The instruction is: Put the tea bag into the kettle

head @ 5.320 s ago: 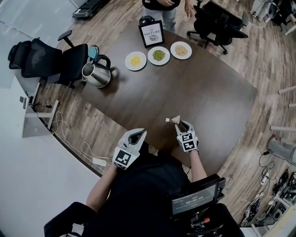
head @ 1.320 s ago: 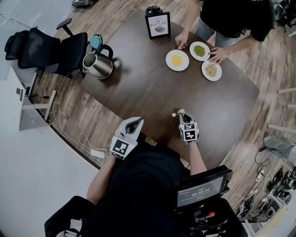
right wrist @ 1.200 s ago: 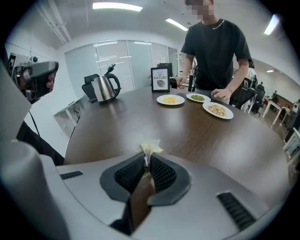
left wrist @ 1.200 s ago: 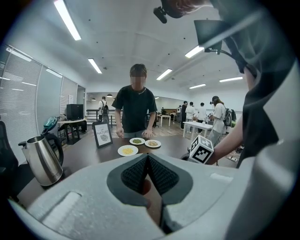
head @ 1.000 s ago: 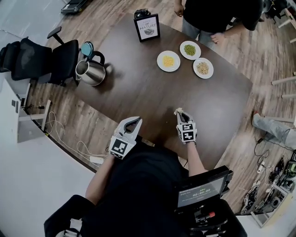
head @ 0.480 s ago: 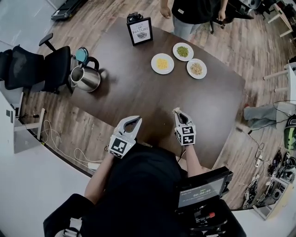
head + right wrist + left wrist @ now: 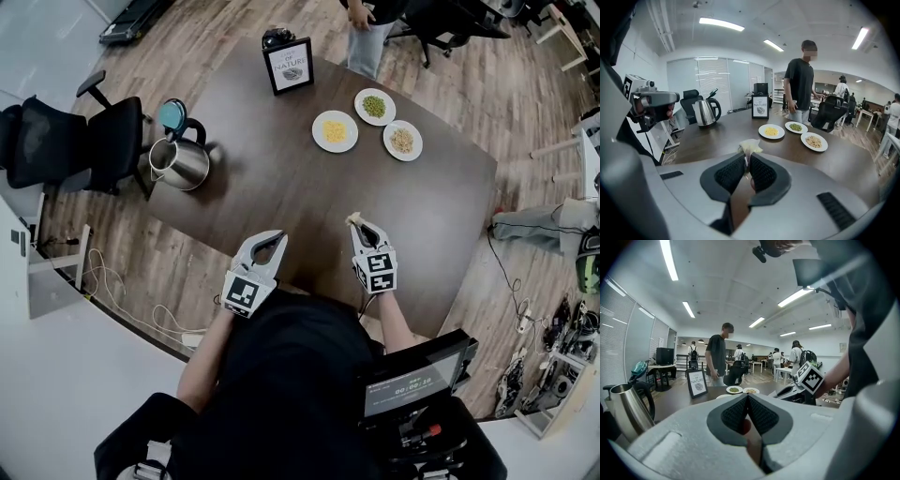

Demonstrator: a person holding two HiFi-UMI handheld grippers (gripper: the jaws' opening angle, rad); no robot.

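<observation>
The pale tea bag [image 7: 352,218] sticks out of the tips of my right gripper [image 7: 357,225], which is shut on it above the near part of the dark table [image 7: 281,187]. In the right gripper view the tea bag [image 7: 750,146] is pinched between the pads. The steel kettle [image 7: 178,161] stands at the table's far left with its teal lid [image 7: 172,114] flipped open, far from both grippers. My left gripper [image 7: 275,238] hovers near the front edge, shut with nothing in it. The kettle [image 7: 626,408] shows at the left in the left gripper view.
Three white plates with yellow [image 7: 335,131], green [image 7: 374,106] and beige [image 7: 402,141] food sit at the far right. A framed sign [image 7: 288,66] stands at the far edge, a person [image 7: 370,28] behind it. Black office chairs [image 7: 66,141] stand left of the kettle.
My right gripper has risen a little with the tea bag still in it. The left gripper has shifted slightly. The person at the far side stepped back from the plates.
</observation>
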